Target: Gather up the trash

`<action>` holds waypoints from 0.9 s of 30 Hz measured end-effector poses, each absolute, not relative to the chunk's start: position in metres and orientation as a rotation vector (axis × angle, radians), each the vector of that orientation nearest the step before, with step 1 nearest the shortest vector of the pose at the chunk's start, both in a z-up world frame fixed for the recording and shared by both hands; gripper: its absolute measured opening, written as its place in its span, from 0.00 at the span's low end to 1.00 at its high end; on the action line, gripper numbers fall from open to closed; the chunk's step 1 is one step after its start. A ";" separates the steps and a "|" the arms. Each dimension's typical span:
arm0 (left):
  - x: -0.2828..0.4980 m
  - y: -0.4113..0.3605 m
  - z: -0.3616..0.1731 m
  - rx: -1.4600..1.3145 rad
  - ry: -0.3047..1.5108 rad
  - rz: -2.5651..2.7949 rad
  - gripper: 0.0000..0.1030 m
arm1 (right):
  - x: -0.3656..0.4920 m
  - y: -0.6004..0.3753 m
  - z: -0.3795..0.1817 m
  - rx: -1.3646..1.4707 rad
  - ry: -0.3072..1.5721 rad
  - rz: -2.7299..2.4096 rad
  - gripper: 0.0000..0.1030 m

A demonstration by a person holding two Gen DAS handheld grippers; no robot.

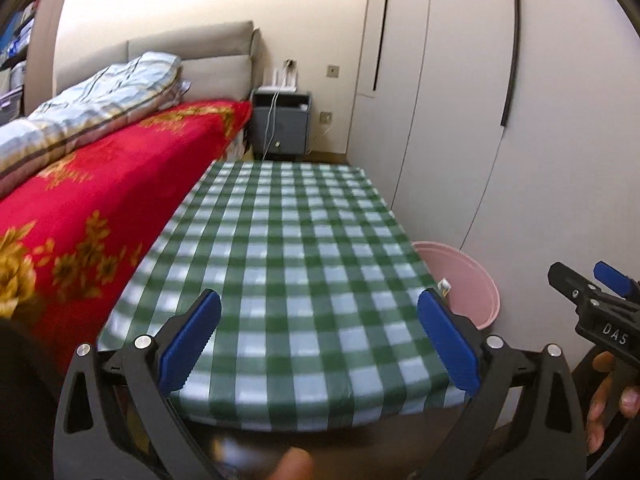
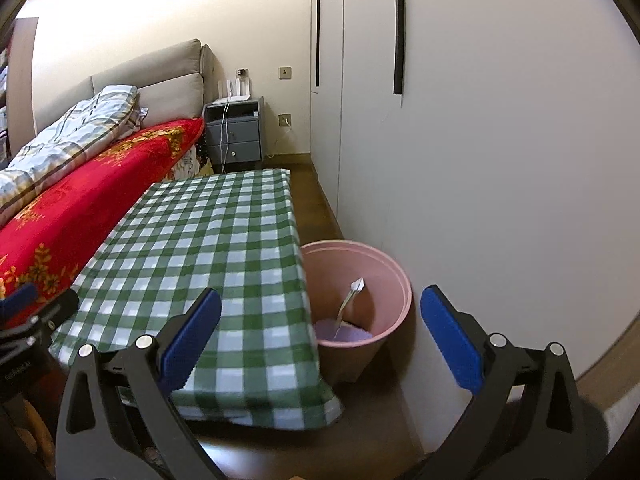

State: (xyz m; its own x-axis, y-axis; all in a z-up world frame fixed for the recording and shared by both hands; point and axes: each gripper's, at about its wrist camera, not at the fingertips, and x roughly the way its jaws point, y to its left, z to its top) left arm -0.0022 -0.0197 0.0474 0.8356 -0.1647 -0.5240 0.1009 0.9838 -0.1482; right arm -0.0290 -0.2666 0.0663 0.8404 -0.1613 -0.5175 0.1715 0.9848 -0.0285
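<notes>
The checked tablecloth [image 2: 208,240] looks like smooth, faintly glossy cloth. The pink bin [image 2: 394,276] is matt plastic. The red blanket [image 1: 100,200] looks plush, the floor [image 2: 320,204] polished wood.

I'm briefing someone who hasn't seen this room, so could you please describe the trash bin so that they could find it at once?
Start from the low table under the green-and-white checked cloth that runs along the red-blanketed bed. On its other side, between the table's near corner and the pale wardrobe wall, a round bin stands on the floor. It is the only pink thing there, with wrappers inside.
</notes>
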 end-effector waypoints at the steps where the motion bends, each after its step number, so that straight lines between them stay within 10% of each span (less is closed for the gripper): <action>1: -0.004 -0.019 0.046 -0.119 0.570 -0.132 0.93 | -0.032 -0.263 0.063 0.024 0.552 -0.172 0.95; 27: -0.031 0.003 0.030 -0.085 0.585 -0.048 0.93 | -0.043 -0.214 0.040 -0.057 0.584 -0.124 0.95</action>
State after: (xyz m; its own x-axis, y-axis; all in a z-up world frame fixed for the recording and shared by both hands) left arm -0.0308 0.0033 0.0296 0.8328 -0.0692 -0.5492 0.0209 0.9954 -0.0937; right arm -0.0430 -0.2136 0.0402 0.8273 -0.1331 -0.5458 0.1009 0.9909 -0.0887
